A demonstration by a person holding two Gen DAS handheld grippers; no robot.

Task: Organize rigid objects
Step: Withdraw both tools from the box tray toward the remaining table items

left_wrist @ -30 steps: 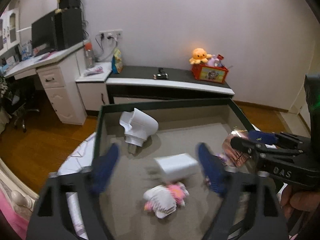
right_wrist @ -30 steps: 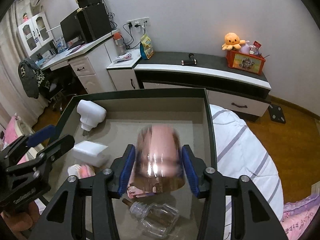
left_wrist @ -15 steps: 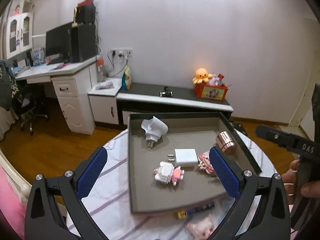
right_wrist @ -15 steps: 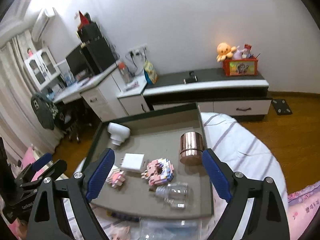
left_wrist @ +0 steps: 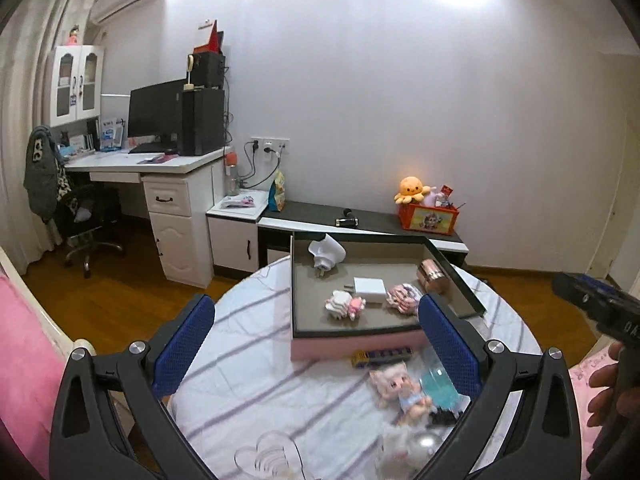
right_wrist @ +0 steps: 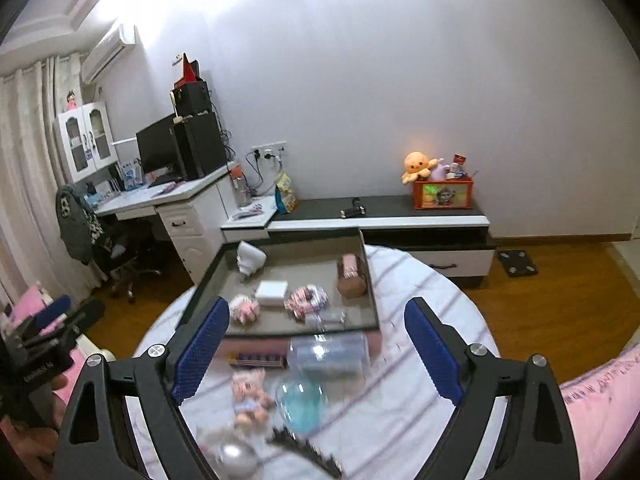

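Down front, both tools have just backed away from the tray [left_wrist: 356, 332]: the left tool [left_wrist: 316, 344] and right tool [right_wrist: 316, 348] have spread their jaws wide and hold nothing. So the white charger [left_wrist: 370, 289] and copper cup [right_wrist: 351, 275] are dropped off inside. Still loose on the counter [left_wrist: 248, 360]: a doll [left_wrist: 398, 388], blue jar [right_wrist: 300, 402], clear bottle [right_wrist: 328, 352].
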